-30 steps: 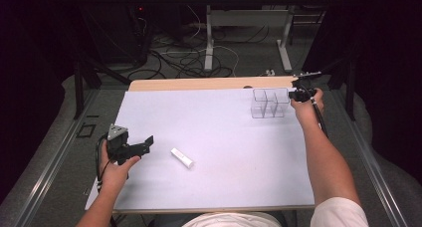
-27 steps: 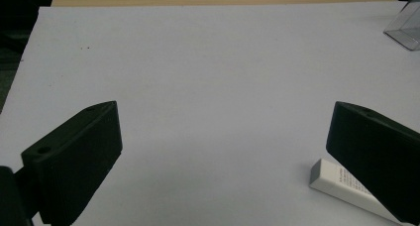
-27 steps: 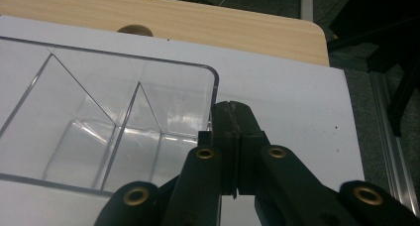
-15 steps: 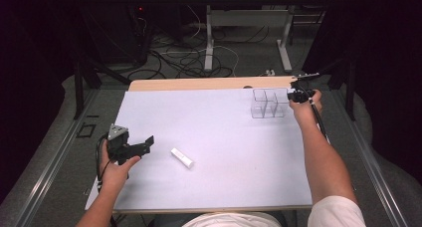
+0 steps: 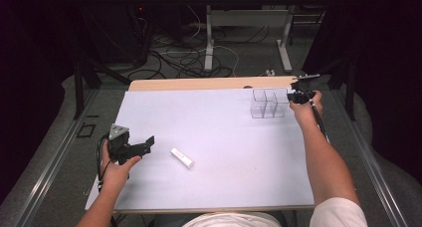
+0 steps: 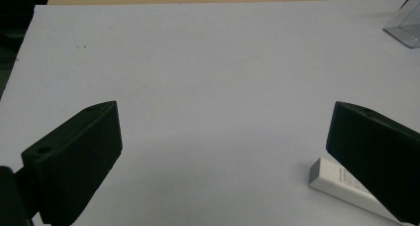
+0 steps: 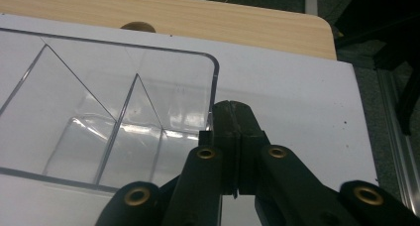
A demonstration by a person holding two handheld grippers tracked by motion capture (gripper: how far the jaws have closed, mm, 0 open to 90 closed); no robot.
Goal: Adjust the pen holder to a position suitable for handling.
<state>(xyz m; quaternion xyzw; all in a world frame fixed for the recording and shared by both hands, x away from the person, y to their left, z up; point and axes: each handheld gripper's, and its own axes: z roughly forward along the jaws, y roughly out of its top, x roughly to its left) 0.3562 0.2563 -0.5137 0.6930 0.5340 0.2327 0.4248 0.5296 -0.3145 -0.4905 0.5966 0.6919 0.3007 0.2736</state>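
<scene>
A: Desk (image 5: 224,177) status?
B: Clear divided box (image 5: 267,103) at far right, compartments bare. My right tool (image 7: 233,112), jaws closed on nothing, sits just beside its corner.
A: Left?
B: My left tool (image 5: 145,145) gapes; white eraser (image 5: 182,158) lies near it.

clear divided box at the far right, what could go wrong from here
The right gripper has its jaws shut, pressed against the clear divided box's wall near a corner; it looks light, so a push could skid or tip it. The white eraser lies partly behind one jaw of the open left gripper, which could knock it aside.
</scene>
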